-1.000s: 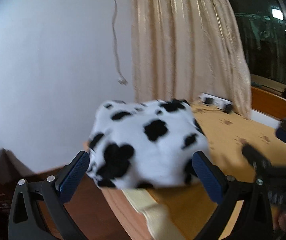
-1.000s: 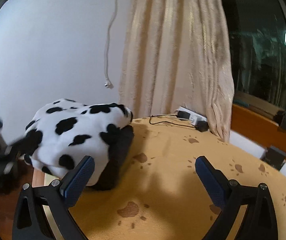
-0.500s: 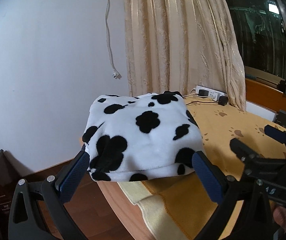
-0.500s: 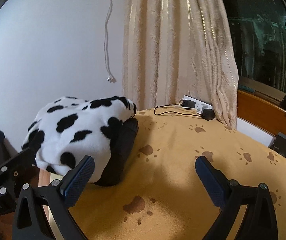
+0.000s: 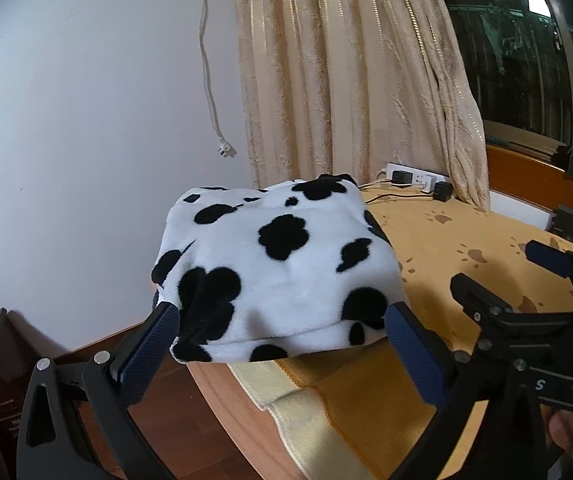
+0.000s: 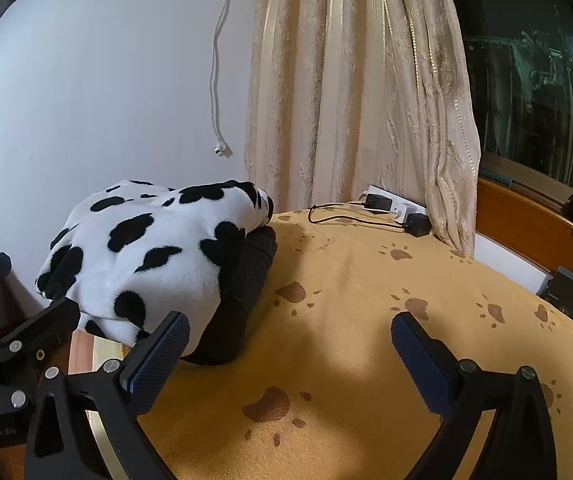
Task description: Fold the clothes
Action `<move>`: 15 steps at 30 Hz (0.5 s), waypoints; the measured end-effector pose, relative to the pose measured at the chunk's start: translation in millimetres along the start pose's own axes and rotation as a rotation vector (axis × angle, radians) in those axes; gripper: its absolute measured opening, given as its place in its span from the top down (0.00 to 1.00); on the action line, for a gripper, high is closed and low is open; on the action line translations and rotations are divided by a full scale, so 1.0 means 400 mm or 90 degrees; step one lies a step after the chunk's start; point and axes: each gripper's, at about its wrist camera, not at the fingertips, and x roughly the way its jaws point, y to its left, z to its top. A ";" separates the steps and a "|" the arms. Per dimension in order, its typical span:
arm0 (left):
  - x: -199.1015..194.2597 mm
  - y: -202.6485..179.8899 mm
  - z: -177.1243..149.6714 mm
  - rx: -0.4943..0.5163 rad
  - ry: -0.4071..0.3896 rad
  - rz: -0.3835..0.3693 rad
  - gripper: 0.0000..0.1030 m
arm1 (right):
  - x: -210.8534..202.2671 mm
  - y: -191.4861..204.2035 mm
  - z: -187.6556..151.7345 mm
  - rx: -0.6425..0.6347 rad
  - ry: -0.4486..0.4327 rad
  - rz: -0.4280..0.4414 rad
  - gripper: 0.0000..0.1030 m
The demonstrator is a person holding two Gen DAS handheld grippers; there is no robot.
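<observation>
Both pictures are sharp and evenly lit by indoor light from above and in front, with no motion blur. The fisheye lenses bend the plain white wall (image 5: 86, 120) and the cream patterned curtain (image 6: 346, 100) and leave black corners. The dark night window pane (image 5: 526, 60) shows a small bright glare spot. A soft shadow lies on the mustard paw-print blanket (image 6: 366, 340).

Both wrist views look low along the bed toward curtain (image 5: 350, 80) and wall; both share the cow-print fleece (image 5: 282, 272) (image 6: 146, 264), close.
</observation>
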 end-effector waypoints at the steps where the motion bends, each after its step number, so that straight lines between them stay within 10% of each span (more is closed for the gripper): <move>1: 0.000 0.000 0.001 -0.001 0.003 -0.001 0.00 | 0.000 -0.001 0.000 0.001 0.000 0.001 0.01; 15: 0.032 0.003 -0.007 -0.010 0.041 0.002 0.00 | 0.009 -0.012 -0.003 0.006 0.005 -0.008 0.01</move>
